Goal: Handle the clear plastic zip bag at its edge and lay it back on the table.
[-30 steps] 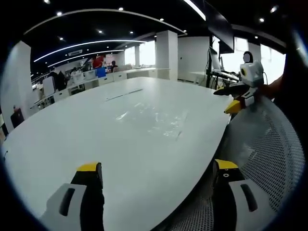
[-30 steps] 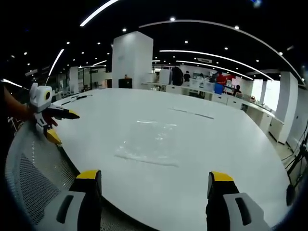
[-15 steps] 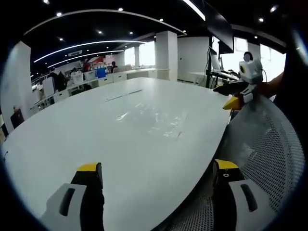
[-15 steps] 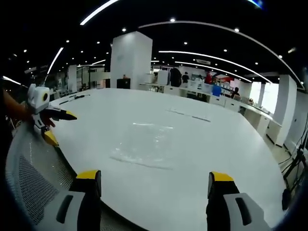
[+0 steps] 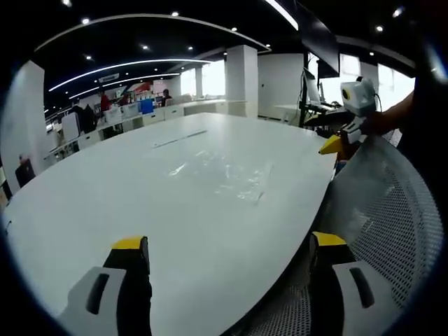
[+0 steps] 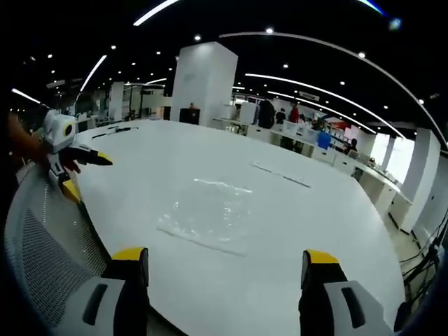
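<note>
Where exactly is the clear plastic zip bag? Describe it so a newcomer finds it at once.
Start at the big white oval table. The clear plastic zip bag lies flat on it near the curved edge by the grey mesh chair back. It is see-through, given away only by crinkled glints and a straight edge.

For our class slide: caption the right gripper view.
Open right claw faces a clear zip bag lying flat on the white table.
</note>
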